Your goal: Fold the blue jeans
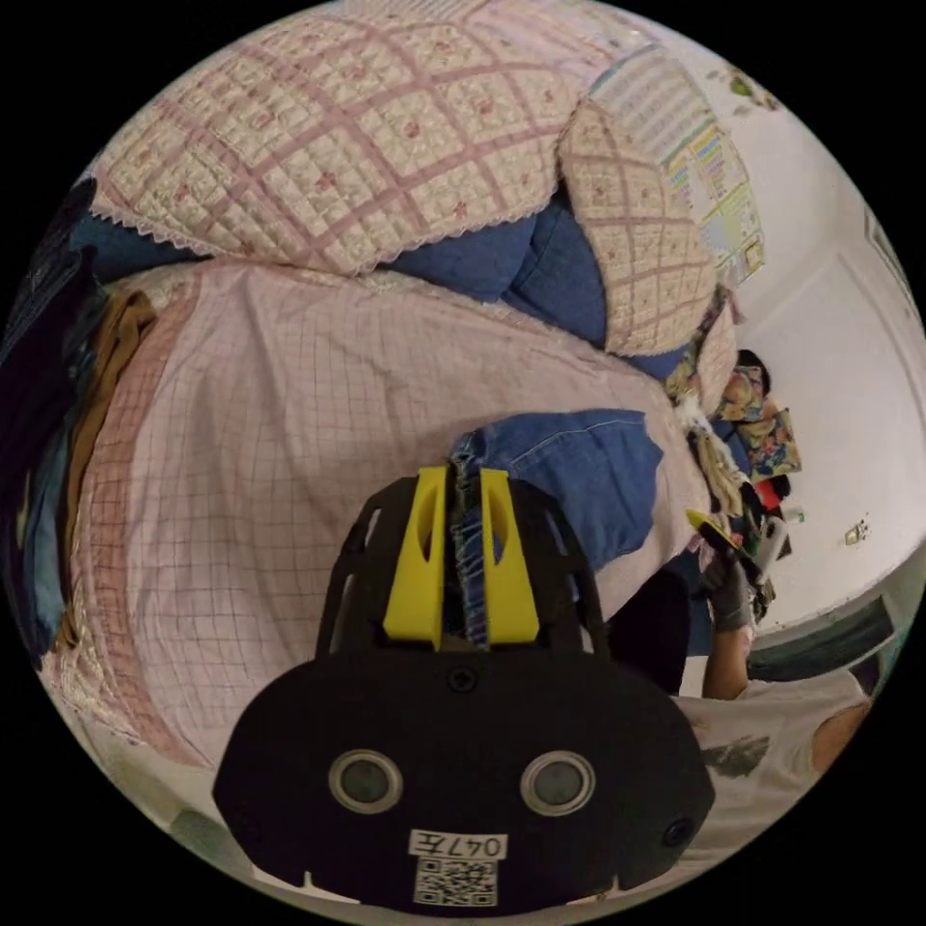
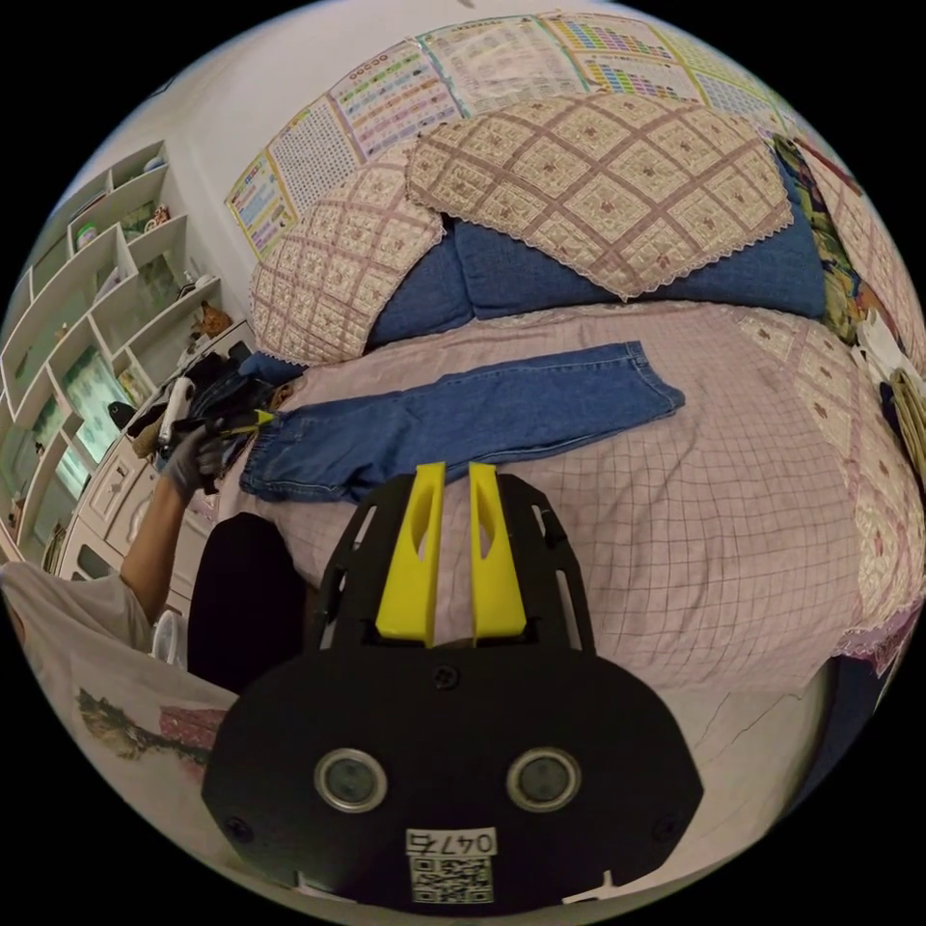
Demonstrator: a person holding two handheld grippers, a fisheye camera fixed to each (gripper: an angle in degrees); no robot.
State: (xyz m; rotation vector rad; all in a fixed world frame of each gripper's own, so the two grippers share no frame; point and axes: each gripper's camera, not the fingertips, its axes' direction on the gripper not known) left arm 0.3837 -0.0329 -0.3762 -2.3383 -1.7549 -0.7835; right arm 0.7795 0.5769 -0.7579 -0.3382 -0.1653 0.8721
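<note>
The blue jeans (image 2: 463, 415) lie stretched across the pink checked bedspread (image 2: 694, 540), legs together, hem to the right and waistband to the left. In the left gripper view my left gripper (image 1: 466, 475) is shut on the gathered waistband edge, and the rest of the jeans (image 1: 588, 468) spreads beyond the jaws. The same left gripper (image 2: 253, 421) shows in the right gripper view at the waistband, held by a gloved hand (image 2: 193, 458). My right gripper (image 2: 455, 470) hovers just in front of the jeans' near edge, jaws close together with nothing between them.
Quilted pillows (image 2: 598, 183) and blue cushions (image 2: 521, 270) line the head of the bed. Charts (image 2: 405, 92) hang on the wall. White shelves (image 2: 87, 309) stand to the left. Piled clothes (image 1: 96, 386) lie along the bed's edge. A person's white shirt (image 2: 87, 637) is near.
</note>
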